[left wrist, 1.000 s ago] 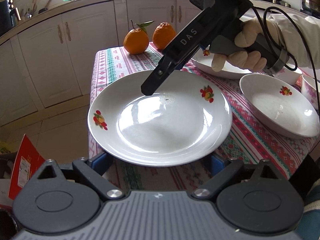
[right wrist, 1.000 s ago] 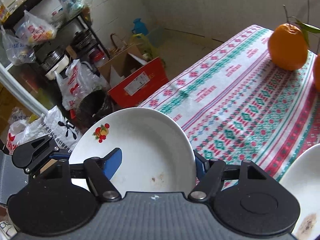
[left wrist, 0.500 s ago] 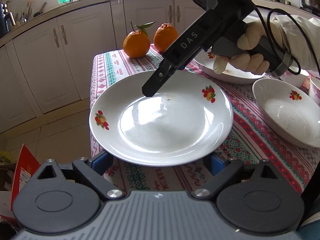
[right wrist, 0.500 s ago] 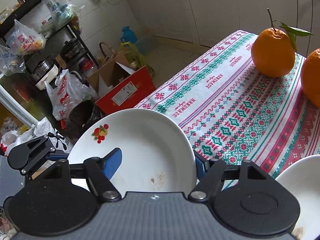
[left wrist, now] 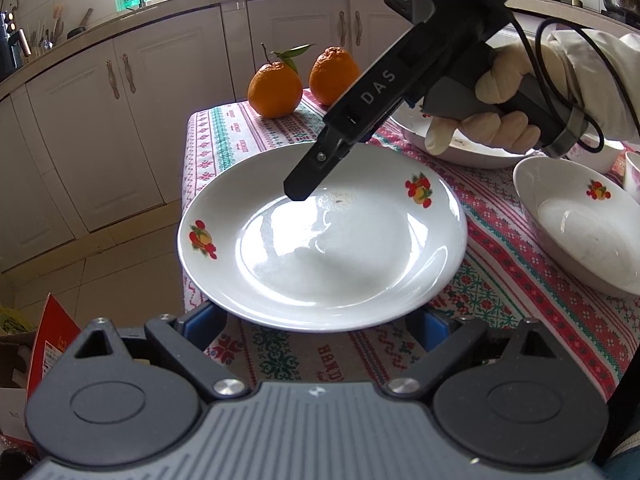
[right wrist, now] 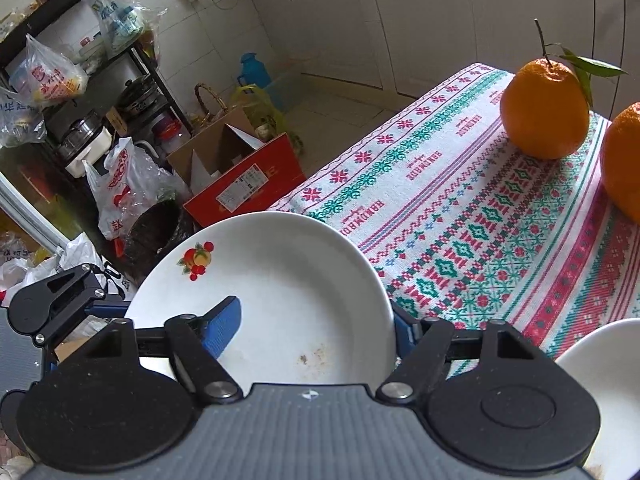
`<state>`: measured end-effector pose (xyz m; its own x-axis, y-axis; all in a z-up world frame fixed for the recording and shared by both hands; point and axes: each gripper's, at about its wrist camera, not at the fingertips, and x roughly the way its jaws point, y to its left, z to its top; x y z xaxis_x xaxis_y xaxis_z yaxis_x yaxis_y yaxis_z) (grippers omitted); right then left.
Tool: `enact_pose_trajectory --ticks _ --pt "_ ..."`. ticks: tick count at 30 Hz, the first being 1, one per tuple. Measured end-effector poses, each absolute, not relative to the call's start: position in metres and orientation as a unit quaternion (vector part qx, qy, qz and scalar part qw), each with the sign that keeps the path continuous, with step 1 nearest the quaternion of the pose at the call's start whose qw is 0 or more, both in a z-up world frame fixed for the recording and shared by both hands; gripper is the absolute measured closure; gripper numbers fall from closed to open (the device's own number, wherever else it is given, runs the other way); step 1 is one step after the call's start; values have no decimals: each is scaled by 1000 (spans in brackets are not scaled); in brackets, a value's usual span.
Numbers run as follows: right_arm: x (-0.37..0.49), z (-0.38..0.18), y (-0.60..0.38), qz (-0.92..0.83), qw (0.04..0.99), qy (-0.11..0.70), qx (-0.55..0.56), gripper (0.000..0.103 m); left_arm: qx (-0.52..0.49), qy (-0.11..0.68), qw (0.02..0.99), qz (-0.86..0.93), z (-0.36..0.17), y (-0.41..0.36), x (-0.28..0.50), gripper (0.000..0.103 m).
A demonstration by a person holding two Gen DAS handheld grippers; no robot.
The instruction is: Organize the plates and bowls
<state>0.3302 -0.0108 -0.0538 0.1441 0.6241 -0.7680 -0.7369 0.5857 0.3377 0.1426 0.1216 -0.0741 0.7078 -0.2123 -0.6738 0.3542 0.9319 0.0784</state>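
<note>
Left gripper (left wrist: 316, 320) spread wide, fingers (left wrist: 200, 316) tucked under the near rim of the plate (left wrist: 320, 248), gripping nothing; best kept level as a rest. Glossy white glaze, shallow dish, fruit decals, slippery; sits over the corner of the cloth-covered bench (left wrist: 500, 264). Right gripper (left wrist: 298, 192) opening, far rim between its jaws; release fully before drawing back. Beyond, a deeper matching bowl (left wrist: 580, 240) and two dimpled oranges (left wrist: 275, 90)

- Your left tongs (left wrist: 320, 318) stand wide, with the near rim of the white plate (left wrist: 324, 240) between their blue pads.
- Your right tongs (left wrist: 298, 190) reach over the plate's far rim, jaws opening.
- Two oranges (left wrist: 275, 90) sit behind on the bench (left wrist: 520, 280).
</note>
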Motion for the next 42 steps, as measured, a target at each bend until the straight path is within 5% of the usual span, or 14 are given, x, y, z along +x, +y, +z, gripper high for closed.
enact_pose_trajectory --ticks 5,23,42 --pt "322 -49 -7 456 754 468 -71 4 95 345 921 -155 -70 124 138 7" --pt "226 19 -86 397 822 402 -68 0 51 299 941 -148 -34 101 64 6" --pt "59 -12 -185 253 900 339 -108 0 53 296 940 -160 -34 51 32 5"
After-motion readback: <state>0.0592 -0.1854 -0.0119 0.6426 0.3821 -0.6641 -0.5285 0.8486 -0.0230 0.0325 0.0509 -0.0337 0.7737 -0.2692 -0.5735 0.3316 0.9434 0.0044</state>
